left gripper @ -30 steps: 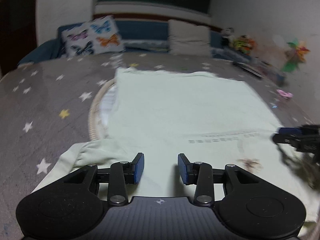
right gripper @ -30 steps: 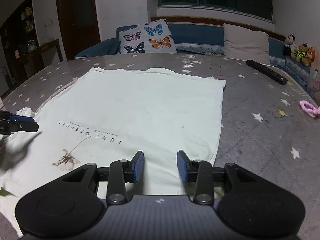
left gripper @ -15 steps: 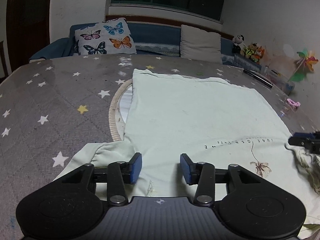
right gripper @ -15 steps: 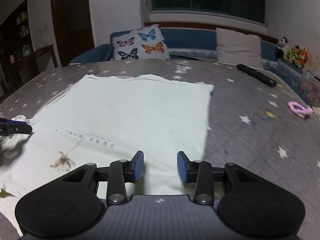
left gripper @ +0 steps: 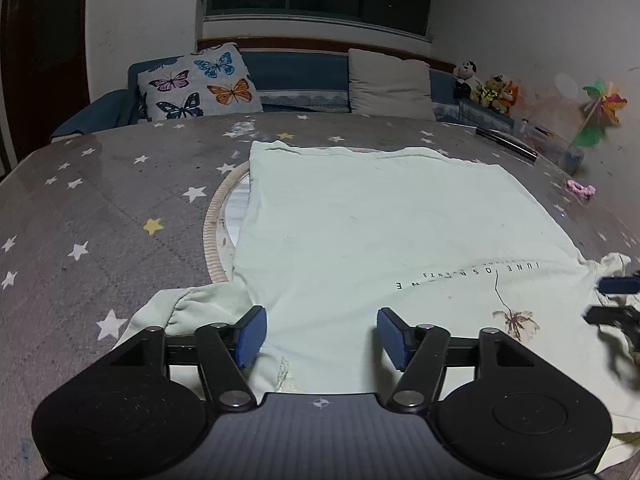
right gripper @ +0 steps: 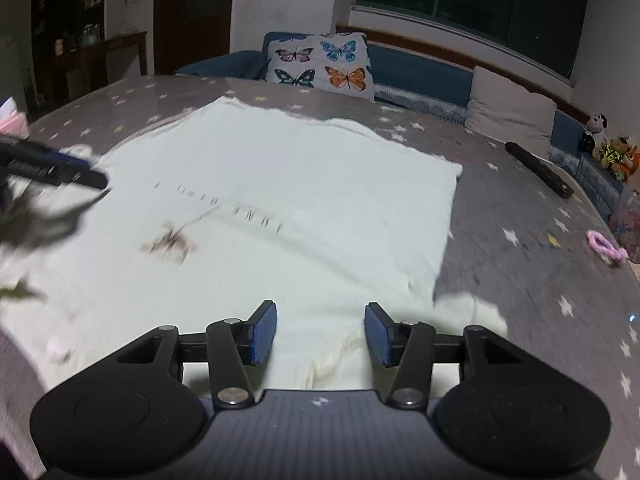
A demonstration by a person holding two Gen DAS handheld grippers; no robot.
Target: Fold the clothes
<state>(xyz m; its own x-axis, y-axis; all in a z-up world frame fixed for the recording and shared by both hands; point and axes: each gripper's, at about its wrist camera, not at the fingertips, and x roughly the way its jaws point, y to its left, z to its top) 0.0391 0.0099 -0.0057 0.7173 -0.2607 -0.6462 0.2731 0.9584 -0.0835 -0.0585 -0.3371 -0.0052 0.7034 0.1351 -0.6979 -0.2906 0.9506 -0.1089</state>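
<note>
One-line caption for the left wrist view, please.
Open left claw poised over the shoulder end of a pale green T-shirt spread flat on a star-patterned table.

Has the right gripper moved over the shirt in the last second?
Yes. The right gripper swung right: the butterfly pillow sits more central, and the shirt's right sleeve now shows.

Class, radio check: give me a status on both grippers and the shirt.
Left gripper open, empty. Right gripper open, empty. Pale green T-shirt flat, unfolded, sleeves bunched. Nothing lying on it.
</note>
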